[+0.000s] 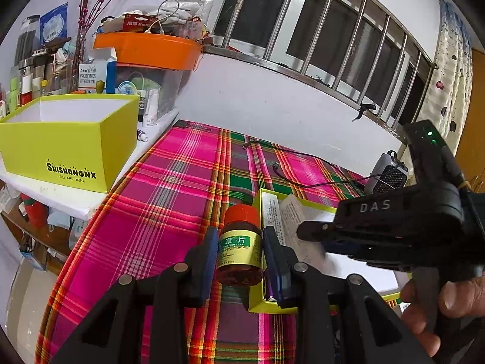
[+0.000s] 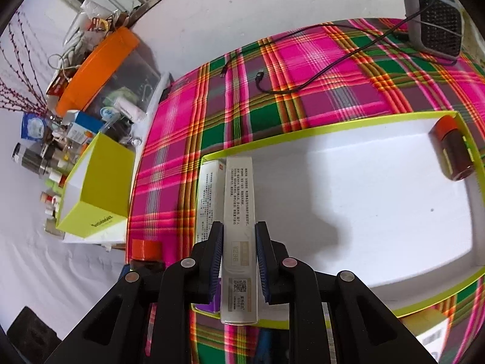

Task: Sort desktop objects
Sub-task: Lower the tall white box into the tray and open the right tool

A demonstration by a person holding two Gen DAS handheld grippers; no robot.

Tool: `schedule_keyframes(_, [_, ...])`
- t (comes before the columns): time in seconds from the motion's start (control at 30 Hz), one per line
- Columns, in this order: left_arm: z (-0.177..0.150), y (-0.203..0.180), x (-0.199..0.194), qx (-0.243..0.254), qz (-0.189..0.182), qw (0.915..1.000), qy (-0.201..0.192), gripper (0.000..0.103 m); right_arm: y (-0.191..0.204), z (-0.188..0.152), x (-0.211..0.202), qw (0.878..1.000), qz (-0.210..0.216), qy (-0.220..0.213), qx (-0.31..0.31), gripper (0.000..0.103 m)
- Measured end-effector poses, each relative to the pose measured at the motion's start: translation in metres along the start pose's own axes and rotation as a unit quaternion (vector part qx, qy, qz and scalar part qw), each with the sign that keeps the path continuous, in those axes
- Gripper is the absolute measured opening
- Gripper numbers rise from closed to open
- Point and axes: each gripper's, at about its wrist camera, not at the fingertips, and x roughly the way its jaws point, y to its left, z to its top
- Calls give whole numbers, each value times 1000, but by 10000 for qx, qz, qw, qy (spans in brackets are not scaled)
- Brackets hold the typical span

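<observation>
We see the left gripper [image 1: 241, 261] clamped on a brown medicine bottle [image 1: 240, 244], orange cap pointing away from us, yellow-green label between the blue pads; both fingers touch its sides. Just right of the right finger sits the lime tray [image 1: 257, 303], its near corner touching that finger's tip. Beyond the bottle, plaid tablecloth [image 1: 169, 188], then a black cable [image 1: 303, 182], far left a lime box [image 1: 69, 151] marked SHISHANGNX

Right gripper [image 2: 239, 257] clamped on a long white carton [image 2: 239, 212], which runs straight out past the fingertips and back under them, over the tray's [image 2: 333, 127] near rim. Just left of the left finger a second white box [image 2: 209, 194] lies alongside the carton, touching or nearly, we cannot tell. Further left of that finger, the held bottle [image 2: 147, 253] shows outside the tray. Far right past the fingers, another brown bottle [image 2: 453, 151] lies in the tray's far corner against the wall. Beyond it a grey heater [image 2: 436, 15] on the cloth
</observation>
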Motion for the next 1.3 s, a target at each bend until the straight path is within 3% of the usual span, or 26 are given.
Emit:
schedule_keyframes(0.17, [-1, 0, 1, 11, -7, 10000, 28, 31, -4, -1, 14, 9987, 275, 334, 262, 25])
schedule_keyframes(0.43, [-1, 0, 2, 5, -12, 10000, 34, 31, -2, -1, 5, 9986, 363, 306, 215, 26])
schedule_keyframes(0.9, [-3, -5, 3, 111, -28, 9999, 25, 31, -6, -14, -61, 9968, 696, 188, -334, 26])
schedule_keyframes(1.1, [-5, -10, 3, 227, -10, 9997, 5, 31, -29, -26, -88, 9953, 801, -33, -540, 26])
schedule_keyframes(1.3, [-6, -16, 2, 356, -28, 9994, -37, 31, -57, -31, -124, 9925, 781, -550, -759, 26])
